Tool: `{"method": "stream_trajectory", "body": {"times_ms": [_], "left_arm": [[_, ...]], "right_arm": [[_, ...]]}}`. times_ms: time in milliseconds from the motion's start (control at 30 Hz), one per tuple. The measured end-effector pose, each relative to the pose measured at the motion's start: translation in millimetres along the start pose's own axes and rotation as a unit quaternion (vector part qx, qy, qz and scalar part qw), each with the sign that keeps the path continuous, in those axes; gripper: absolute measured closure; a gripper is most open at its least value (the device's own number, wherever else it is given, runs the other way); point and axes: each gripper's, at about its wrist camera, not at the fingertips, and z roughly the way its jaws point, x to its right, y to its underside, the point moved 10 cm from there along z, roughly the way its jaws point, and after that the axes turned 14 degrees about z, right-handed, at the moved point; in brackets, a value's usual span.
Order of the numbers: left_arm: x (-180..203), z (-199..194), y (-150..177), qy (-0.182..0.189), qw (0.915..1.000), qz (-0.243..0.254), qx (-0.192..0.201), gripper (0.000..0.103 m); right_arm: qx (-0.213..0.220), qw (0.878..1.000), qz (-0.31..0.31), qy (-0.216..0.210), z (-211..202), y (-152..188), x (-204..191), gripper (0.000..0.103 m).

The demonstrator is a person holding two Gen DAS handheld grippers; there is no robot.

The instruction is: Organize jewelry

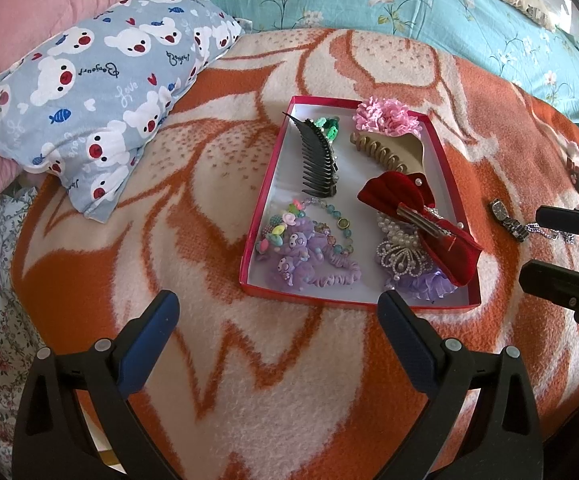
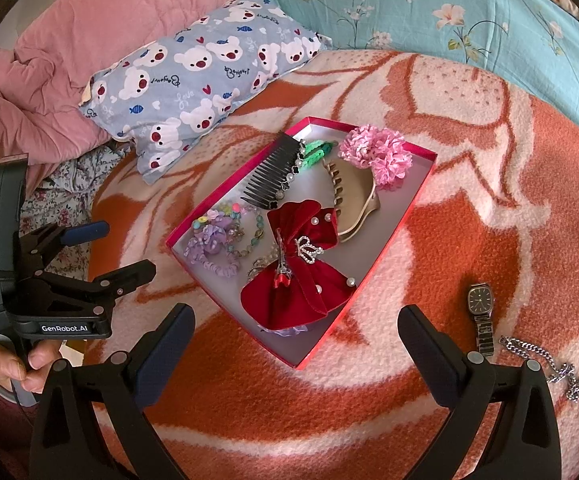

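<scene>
Gaping wide and empty, both grippers (image 2: 295,354) (image 1: 277,330) flank the red tray (image 2: 385,240); possibly metal chain (image 2: 545,364) on fuzzy blanket (image 2: 489,200).

Readable text appeared on two things. The left gripper (image 2: 121,250), seen in the right wrist view, bore the white brand "GenRobot.AI" on the front face of its black body, and beside it, on the rounded corner, small white lettering that read "Data Acquisition System". The blue pillow (image 2: 205,80) printed with white bears carried the repeated script words "Bonjour" and "love", which stood upside down in both views (image 1: 89,92). The dial of the watch (image 2: 480,300) lying on the blanket showed marks too small to read. No other text, number or sign was legible.
</scene>
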Motion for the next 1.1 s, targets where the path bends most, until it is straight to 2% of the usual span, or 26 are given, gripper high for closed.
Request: {"method": "stream_trajectory", "body": {"times_ms": [1100], "left_arm": [[0.3, 0.5, -1.1, 0.001, 1.0, 0.0, 0.0, 0.003]], "right_arm": [[-0.002, 1.0, 0.002, 0.002, 2.1, 2.1, 3.4, 0.001]]}}
